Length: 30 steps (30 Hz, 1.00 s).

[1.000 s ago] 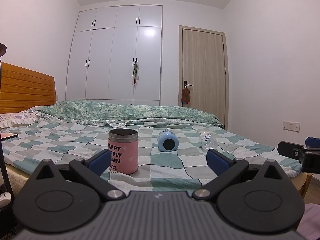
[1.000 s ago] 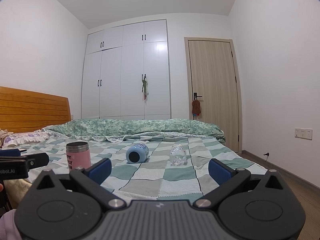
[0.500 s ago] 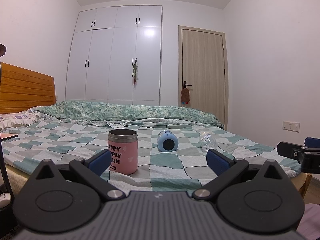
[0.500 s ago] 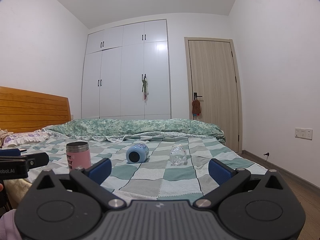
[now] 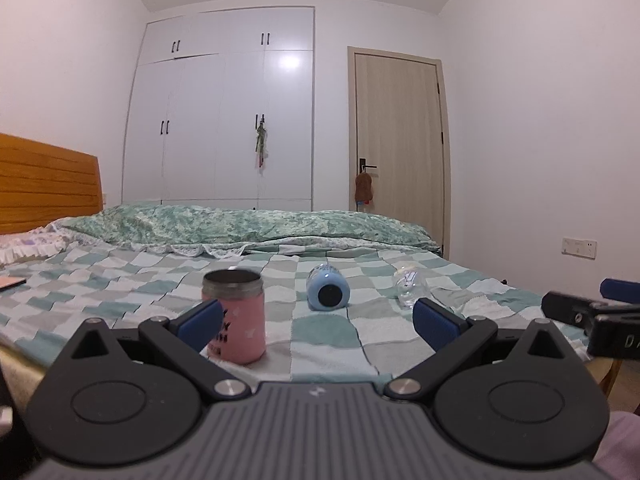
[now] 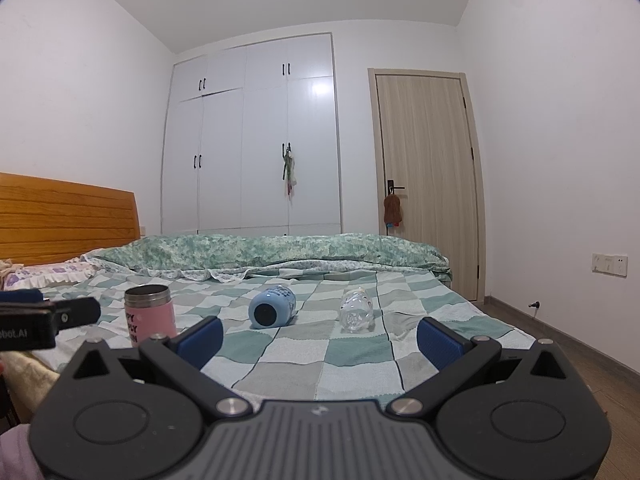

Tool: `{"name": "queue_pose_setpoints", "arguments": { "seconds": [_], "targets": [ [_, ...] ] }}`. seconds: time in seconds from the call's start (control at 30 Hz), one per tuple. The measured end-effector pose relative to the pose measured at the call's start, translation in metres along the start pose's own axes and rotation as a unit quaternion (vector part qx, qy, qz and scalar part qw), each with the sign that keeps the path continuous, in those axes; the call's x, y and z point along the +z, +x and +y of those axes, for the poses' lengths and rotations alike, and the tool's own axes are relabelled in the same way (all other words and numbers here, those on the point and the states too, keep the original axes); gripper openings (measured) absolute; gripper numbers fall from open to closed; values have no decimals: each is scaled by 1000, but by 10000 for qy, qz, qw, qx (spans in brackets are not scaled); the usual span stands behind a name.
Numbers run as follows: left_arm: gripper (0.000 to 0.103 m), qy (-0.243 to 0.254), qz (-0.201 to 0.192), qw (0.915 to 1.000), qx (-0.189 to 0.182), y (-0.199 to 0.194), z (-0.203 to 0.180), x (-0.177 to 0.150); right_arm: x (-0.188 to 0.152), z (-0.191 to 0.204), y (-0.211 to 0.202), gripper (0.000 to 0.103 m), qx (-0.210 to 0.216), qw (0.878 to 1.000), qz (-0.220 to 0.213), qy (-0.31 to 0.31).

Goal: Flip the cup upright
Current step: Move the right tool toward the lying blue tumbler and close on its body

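Three vessels are set out in a row across the checked bedspread (image 6: 360, 364), well apart from one another, so that each can be approached without the others being knocked. The pink cup (image 5: 236, 316) is stood upright at the left, its steel mouth facing up; nothing more seems to be asked of it. The blue cup (image 6: 273, 311) is laid on its side in the middle, its dark round end turned toward the cameras and its body pointing away toward the folded quilt (image 6: 272, 250); it is judged to be the thing to be flipped. The clear bottle (image 6: 356, 314) is laid on its side at the right, and whether it also counts for the task cannot be told. The left gripper (image 5: 316, 322) is held low at the near edge of the bed with its jaws spread wide and nothing between them; one blue pad (image 5: 200, 320) is seen in front of the pink cup, though no contact can be confirmed. The right gripper (image 6: 320, 340) is likewise held wide apart and empty, short of all three vessels, the blue cup being framed just inside its left finger. No grasp has yet been made. Since the soft bedding gives little support, a firm grip across the blue cup's body would be called for before it is turned.
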<state>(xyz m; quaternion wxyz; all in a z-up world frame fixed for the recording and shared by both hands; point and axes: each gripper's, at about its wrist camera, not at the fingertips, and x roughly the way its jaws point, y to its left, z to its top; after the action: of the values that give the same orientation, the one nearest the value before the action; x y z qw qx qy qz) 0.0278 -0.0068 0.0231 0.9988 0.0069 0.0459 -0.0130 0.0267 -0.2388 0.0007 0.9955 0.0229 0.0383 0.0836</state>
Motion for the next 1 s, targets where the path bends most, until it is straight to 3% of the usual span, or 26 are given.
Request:
{"name": "queue_pose_setpoints", "arguments": {
  "seconds": [0.33, 0.53, 0.8, 1.0],
  "targets": [
    [103, 196, 485, 9984, -207, 93, -19, 62, 28, -22, 84, 103, 151, 9998, 147, 10],
    [103, 155, 1242, 9918, -272, 183, -30, 97, 49, -43, 160, 103, 316, 9991, 294, -57],
    [103, 473, 2345, 9709, 110, 316, -46, 117, 65, -69, 274, 103, 672, 9939, 820, -309],
    [103, 1008, 2926, 9501, 394, 406, -61, 104, 69, -77, 358, 103, 1101, 9808, 1447, -704]
  ]
}}
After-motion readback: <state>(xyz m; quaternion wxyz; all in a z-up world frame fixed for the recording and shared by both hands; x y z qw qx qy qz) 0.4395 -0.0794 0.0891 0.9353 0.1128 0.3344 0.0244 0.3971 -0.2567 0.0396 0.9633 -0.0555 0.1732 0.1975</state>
